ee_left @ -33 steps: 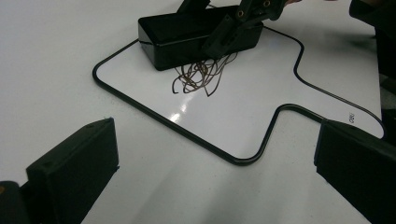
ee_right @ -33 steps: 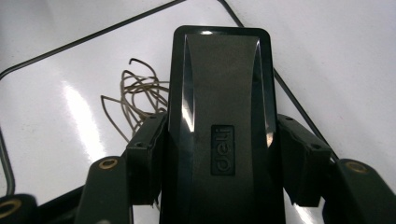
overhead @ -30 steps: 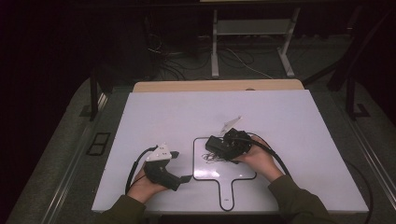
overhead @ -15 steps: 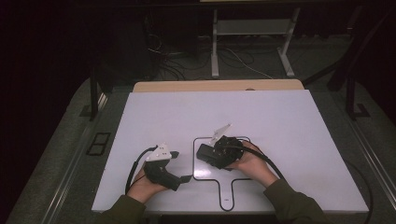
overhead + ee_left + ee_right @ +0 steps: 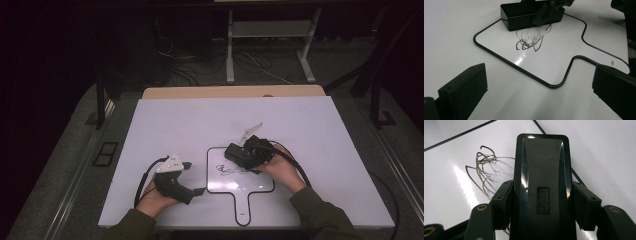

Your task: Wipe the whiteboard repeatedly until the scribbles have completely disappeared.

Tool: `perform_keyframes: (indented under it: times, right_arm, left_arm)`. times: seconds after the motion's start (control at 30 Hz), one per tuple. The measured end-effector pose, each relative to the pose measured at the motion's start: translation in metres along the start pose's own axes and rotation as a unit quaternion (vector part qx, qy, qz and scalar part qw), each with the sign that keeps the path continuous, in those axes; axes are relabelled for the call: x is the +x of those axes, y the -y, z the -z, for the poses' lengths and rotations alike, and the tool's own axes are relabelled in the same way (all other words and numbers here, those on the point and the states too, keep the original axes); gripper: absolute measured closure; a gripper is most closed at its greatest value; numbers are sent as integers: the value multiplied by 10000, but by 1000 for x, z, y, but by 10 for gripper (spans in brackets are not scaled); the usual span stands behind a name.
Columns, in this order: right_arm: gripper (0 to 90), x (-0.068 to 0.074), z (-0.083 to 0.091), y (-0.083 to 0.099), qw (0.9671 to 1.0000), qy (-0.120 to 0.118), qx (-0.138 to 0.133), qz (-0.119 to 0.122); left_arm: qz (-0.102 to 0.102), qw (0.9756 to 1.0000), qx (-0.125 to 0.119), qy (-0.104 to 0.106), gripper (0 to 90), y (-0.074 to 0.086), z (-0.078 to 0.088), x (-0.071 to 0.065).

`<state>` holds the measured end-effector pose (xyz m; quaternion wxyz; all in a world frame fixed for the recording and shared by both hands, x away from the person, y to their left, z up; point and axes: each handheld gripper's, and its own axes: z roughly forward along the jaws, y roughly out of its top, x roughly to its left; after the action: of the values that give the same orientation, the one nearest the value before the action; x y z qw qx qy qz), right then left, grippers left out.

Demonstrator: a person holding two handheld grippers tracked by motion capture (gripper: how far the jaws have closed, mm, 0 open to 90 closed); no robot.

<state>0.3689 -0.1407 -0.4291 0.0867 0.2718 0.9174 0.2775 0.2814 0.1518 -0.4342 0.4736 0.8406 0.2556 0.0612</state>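
Observation:
A small whiteboard with a short handle lies flat on the white table, a dark scribble on its left half. My right gripper is shut on a black block eraser that rests on the board's upper edge, just above the scribble. In the right gripper view the eraser sits clamped between both jaws, with the partly faded scribble to its left. My left gripper lies open on the table left of the board. Its view looks across the board at the scribble and eraser.
The white table top stretches wide and bare behind and beside the board. A wooden strip borders its far edge. Cables trail from both grippers. Dark floor with table legs and wires lies beyond.
My right gripper slid the eraser a little left over the board, then came back right to about where it was. The left gripper has stayed put.

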Motion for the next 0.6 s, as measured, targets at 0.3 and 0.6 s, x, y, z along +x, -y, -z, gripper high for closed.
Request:
perform_keyframes:
  times: [0.3, 0.6]
  right_arm:
    - [387, 26, -5, -9, 9991, -239, -12, 362]
    - [387, 35, -8, -13, 9982, -339, -2, 487]
  left_arm:
    - [-5, 10000, -4, 0, 0, 0, 0, 0]
    - [-12, 10000, -9, -6, 0, 0, 1, 0]
